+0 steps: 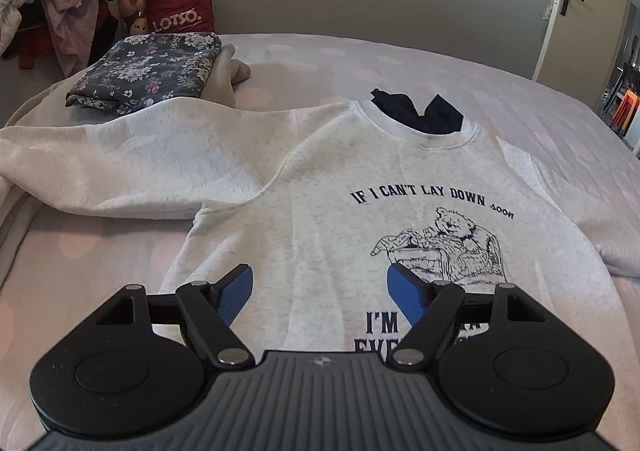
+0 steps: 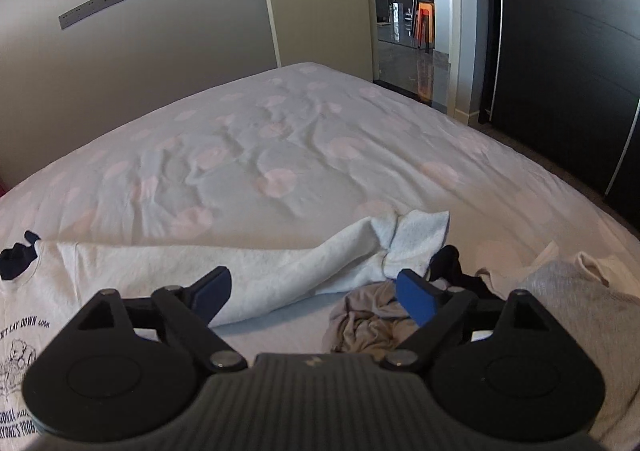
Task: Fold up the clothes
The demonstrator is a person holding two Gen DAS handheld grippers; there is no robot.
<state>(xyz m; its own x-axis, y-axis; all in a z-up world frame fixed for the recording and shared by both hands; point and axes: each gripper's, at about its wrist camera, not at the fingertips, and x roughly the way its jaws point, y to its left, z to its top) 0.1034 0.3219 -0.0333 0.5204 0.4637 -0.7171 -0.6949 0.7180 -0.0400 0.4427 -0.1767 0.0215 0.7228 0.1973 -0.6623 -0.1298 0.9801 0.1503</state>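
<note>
**Left wrist view: sweatshirt lying flat, both claws released**

Left wrist view is showing the left claw hovering spread wide over the grey sweatshirt, spread front-up on the bed, its left sleeve stretching leftward.

Right wrist view is showing the right claw gaping, empty, nearer the right sleeve running rightward just beyond it.
</note>
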